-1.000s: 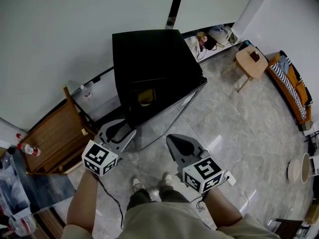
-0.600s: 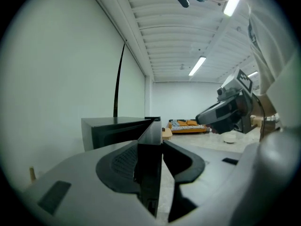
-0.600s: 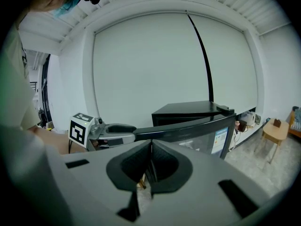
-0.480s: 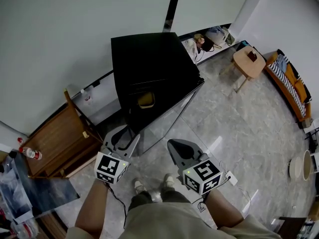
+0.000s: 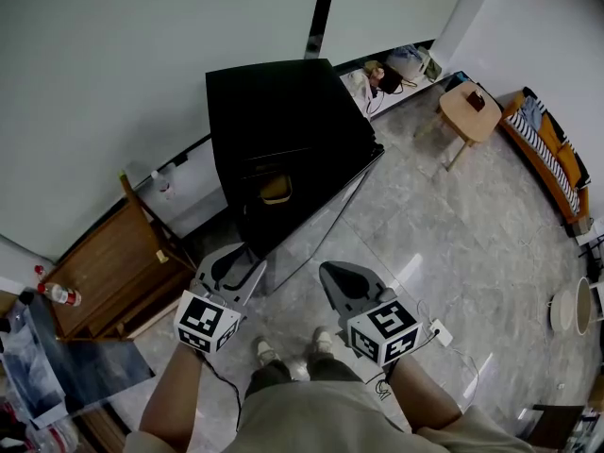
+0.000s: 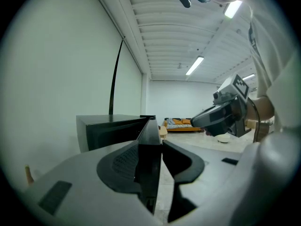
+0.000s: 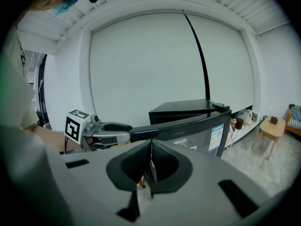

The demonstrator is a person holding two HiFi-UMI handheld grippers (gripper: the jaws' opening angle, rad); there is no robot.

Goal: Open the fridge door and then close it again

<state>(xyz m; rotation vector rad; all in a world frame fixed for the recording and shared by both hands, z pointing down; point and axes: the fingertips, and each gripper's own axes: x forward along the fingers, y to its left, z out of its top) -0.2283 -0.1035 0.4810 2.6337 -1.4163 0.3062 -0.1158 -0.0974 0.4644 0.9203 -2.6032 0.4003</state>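
Note:
A black mini fridge (image 5: 283, 111) stands against the white wall with its door (image 5: 316, 225) swung partly open. A yellow item (image 5: 276, 189) shows inside. My left gripper (image 5: 236, 264) is at the door's free edge. In the left gripper view the dark door edge (image 6: 149, 140) stands between the jaws of the left gripper (image 6: 157, 142), which are closing on it. My right gripper (image 5: 342, 281) hangs apart from the door, to its right, shut and empty. The right gripper view shows the right gripper (image 7: 150, 166) with its jaws together, and beyond it the left gripper (image 7: 101, 133) on the door (image 7: 188, 126).
A wooden chair (image 5: 104, 262) stands left of the fridge, with a bottle (image 5: 57, 293) beside it. A small wooden stool (image 5: 469, 111) and a striped sofa (image 5: 552, 168) are at the right. Bags (image 5: 396, 64) lie by the wall. The person's feet (image 5: 288, 347) are on the tiled floor below the door.
The head view has shifted a little. The left gripper stays on the door edge, and the door and the right gripper stand about as before.

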